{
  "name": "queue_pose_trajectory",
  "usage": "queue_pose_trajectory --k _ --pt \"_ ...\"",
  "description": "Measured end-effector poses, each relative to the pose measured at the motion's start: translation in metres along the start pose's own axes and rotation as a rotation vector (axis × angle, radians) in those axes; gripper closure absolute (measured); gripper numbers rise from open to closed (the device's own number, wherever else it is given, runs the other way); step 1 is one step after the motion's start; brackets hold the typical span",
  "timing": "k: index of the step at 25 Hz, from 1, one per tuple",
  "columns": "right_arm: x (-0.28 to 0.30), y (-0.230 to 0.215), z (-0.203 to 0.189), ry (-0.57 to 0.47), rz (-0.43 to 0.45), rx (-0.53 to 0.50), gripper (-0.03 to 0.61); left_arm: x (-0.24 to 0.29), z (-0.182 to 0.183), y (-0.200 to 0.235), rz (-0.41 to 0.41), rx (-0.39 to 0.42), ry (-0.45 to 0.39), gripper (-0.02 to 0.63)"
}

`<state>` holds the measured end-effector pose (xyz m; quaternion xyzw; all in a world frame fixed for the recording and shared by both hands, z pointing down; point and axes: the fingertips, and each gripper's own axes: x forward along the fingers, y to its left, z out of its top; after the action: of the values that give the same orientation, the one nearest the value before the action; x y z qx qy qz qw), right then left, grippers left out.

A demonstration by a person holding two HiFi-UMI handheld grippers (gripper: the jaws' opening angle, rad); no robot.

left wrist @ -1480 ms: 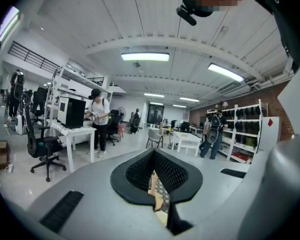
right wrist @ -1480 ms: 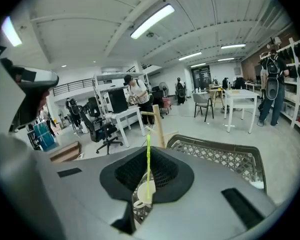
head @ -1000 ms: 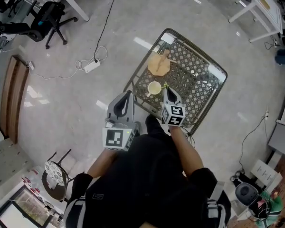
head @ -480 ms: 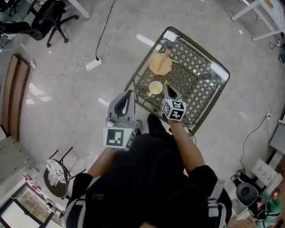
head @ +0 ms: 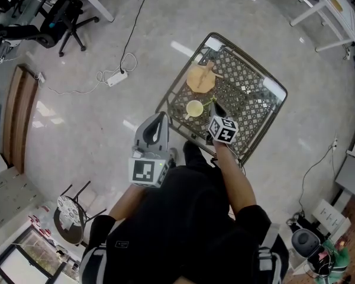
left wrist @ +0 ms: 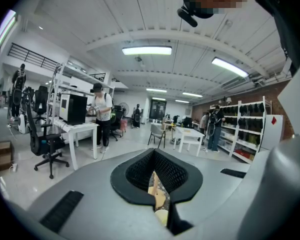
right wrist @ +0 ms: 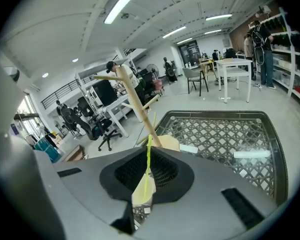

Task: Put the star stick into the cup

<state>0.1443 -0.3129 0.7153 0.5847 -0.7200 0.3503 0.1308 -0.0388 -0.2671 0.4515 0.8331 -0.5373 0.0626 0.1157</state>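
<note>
Star stick (right wrist: 147, 165), thin and yellow-green, pinched in right hand-held gripper (right wrist: 144, 185)

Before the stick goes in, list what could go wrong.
The star stick is thin and pinched only by the right tongs; it may swivel and miss the cup. The cup stands on the mesh table; a knock could tip it. The wooden stand beside it could snag the stick.
</note>
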Motion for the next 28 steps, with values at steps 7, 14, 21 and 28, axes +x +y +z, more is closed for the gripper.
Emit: queue_pose_trajectory --k 7,14,21,28 --pt "0.008 -0.016 0.002 0.010 -0.010 0.042 0.557 -0.004 -0.003 0.003 0.021 0.023 0.035 0.598" --pt "0.014 -0.024 0.002 0.025 -0.015 0.051 0.557 -0.003 0.000 -0.001 0.019 -0.010 -0.003 0.598" --pt "0.013 -0.025 0.000 0.034 -0.024 0.051 0.554 -0.009 0.000 -0.001 0.019 -0.012 0.000 0.598" --pt "0.004 -0.026 0.001 0.026 -0.040 0.050 0.510 -0.019 -0.001 0.000 0.013 0.004 0.007 0.598"
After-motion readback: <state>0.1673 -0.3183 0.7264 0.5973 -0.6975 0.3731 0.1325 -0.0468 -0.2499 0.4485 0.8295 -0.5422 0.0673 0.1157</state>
